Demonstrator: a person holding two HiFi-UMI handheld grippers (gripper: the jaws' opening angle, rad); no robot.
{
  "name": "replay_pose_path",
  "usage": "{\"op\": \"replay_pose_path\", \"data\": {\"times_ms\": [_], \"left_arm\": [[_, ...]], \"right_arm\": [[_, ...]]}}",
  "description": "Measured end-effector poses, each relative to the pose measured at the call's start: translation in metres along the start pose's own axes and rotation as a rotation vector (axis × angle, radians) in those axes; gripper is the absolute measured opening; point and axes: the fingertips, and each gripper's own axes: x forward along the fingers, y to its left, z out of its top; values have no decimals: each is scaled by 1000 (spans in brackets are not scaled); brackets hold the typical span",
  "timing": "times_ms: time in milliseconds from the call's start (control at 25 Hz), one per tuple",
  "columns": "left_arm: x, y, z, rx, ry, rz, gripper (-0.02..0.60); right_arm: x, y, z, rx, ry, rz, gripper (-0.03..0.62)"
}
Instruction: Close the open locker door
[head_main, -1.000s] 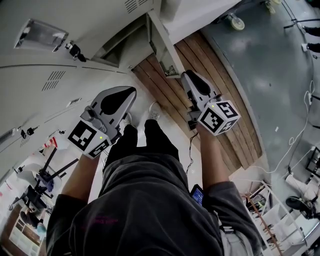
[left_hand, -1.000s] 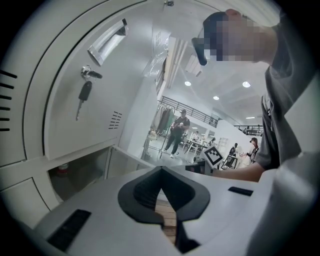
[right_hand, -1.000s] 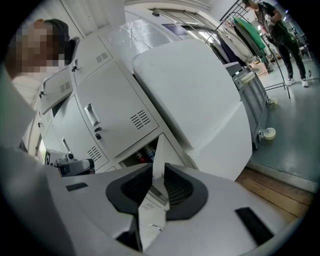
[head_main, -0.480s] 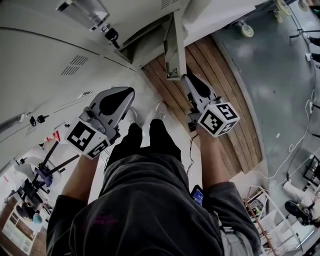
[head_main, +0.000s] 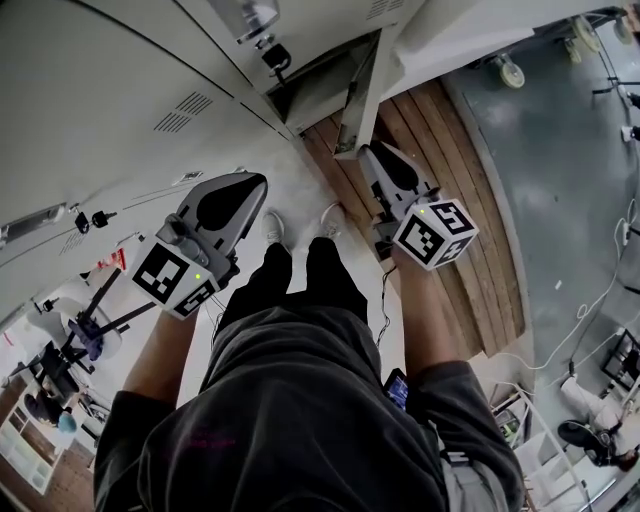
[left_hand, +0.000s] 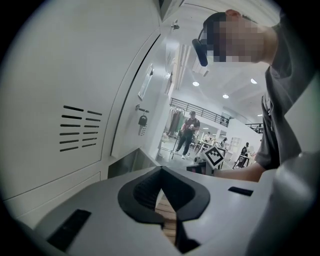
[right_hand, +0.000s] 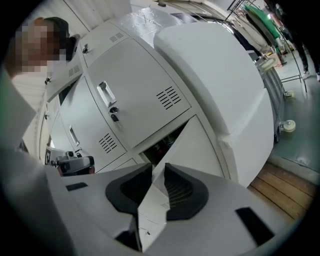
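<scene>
The open locker door (head_main: 358, 95) hangs out from the bottom row of white lockers, edge-on in the head view. Beside it is the dark locker opening (head_main: 315, 90). My right gripper (head_main: 372, 150) hovers just right of the door's lower corner, and I cannot tell whether they touch. In the right gripper view the door (right_hand: 200, 150) and the opening (right_hand: 160, 145) lie straight ahead. That gripper (right_hand: 158, 172) has a narrow gap between its tips, and the door's white edge shows through it. My left gripper (head_main: 255, 185) is held out in front of the closed lockers, tips together (left_hand: 161, 172) on nothing.
Closed locker doors (head_main: 100, 100) with vents and a padlock (head_main: 275, 55) fill the upper left. A wooden plank strip (head_main: 440, 170) runs under the door, with grey floor and cart wheels (head_main: 510, 70) beyond. A bulky white shape (right_hand: 215, 75) stands right of the lockers. The person's shoes (head_main: 275, 225) are close by.
The lockers and the open door have slid down and right in the head view, so the door now sits closer to my right gripper. Both grippers keep their pose.
</scene>
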Motion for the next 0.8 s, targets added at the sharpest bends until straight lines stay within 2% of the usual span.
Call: {"op": "replay_pose_path", "data": {"times_ms": [800], "left_arm": [[-36, 23, 1, 3, 2, 91, 14]], "right_arm": [[60, 40, -7, -2, 12, 110, 83]]}}
